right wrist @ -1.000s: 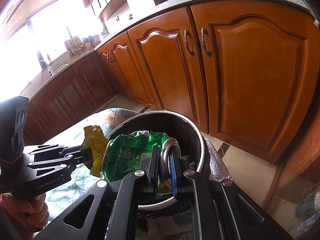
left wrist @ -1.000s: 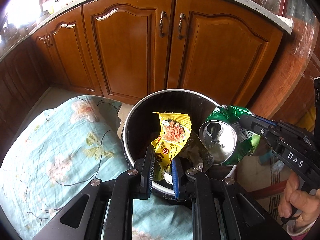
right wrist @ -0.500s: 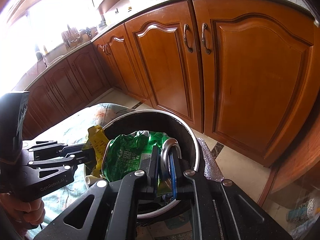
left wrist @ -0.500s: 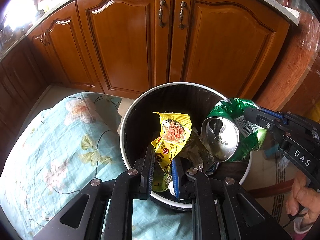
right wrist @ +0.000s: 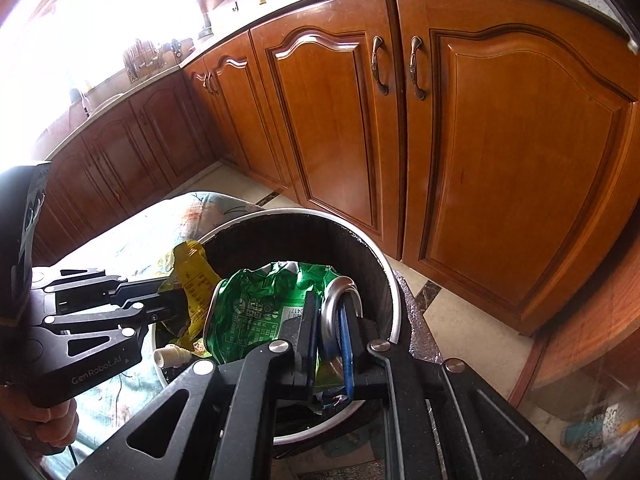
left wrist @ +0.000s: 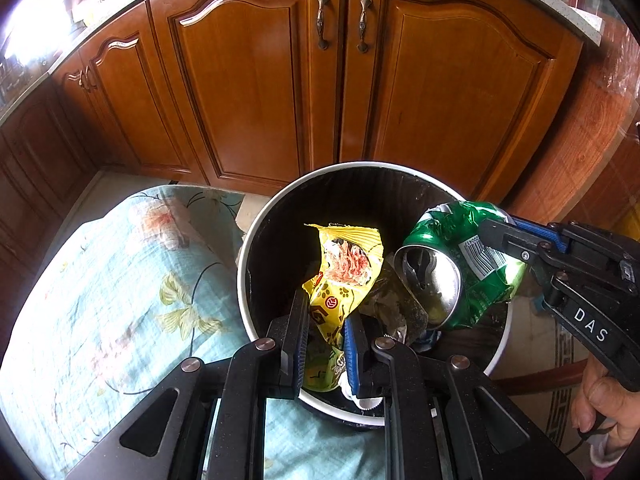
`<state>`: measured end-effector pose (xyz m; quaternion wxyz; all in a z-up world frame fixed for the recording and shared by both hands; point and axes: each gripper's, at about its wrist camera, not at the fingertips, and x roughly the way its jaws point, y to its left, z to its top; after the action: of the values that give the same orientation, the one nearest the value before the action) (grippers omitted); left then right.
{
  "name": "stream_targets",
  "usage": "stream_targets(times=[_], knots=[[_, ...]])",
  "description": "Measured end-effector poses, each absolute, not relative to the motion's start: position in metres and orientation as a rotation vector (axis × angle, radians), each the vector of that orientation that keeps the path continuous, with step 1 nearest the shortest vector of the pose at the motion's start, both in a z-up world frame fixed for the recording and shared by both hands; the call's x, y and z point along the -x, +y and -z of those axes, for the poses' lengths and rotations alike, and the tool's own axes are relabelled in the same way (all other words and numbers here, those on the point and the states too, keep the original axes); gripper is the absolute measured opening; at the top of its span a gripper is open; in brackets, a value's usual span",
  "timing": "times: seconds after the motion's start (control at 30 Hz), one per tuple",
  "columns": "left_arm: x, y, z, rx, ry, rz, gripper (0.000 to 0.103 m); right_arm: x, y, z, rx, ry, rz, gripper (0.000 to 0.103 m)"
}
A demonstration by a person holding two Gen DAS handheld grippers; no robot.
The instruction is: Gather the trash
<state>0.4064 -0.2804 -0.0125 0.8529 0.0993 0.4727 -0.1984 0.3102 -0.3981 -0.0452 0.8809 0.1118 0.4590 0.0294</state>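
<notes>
A: What has changed in the last second?

B: Both hands have sunk a little toward the trash bin (left wrist: 256, 248), so its white rim fills more of each view. The left gripper (left wrist: 326, 344) is clamped on the yellow snack wrapper (left wrist: 344, 264), and the right gripper (right wrist: 330, 332) is pinched tight on the crushed green can (right wrist: 256, 312). Both pieces now hang over the bin's mouth.

A: So the drop is close?

B: I'd judge so; letting go should land both inside.

A: Anything in the way?

B: The can sits near the bin's right rim and could clip it. The two pieces nearly touch. A white bottle cap (right wrist: 170, 358) and other scraps already lie inside. The floral cloth (left wrist: 120, 300) lies to the left, the wooden cabinets (left wrist: 256, 80) on the far side.
</notes>
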Motion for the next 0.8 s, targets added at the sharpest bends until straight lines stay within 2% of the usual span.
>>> stream_targets(times=[0.4,0.47,0.53,0.57,0.63,0.8], knots=[[-0.41,-0.283,0.012,-0.21,1.007,0.428,0.019,-0.318,-0.398,0.048,-0.229,0.983,-0.059,0.011],[-0.409,-0.282,0.011,-0.207,1.005,0.43,0.031,-0.319,-0.4,0.048,-0.249,0.985,-0.076,0.015],[-0.407,-0.28,0.009,-0.207,0.993,0.431,0.038,-0.319,-0.403,0.048,-0.264,0.986,-0.08,0.017],[-0.406,-0.279,0.007,-0.203,0.987,0.432,0.039,-0.318,-0.403,0.047,-0.268,0.982,-0.081,0.025],[-0.402,-0.275,0.004,-0.194,0.979,0.435,0.04,-0.315,-0.404,0.044,-0.271,0.974,-0.08,0.031],[-0.389,-0.26,-0.002,-0.167,0.96,0.422,0.045,-0.305,-0.402,0.038,-0.284,0.955,-0.075,0.032]])
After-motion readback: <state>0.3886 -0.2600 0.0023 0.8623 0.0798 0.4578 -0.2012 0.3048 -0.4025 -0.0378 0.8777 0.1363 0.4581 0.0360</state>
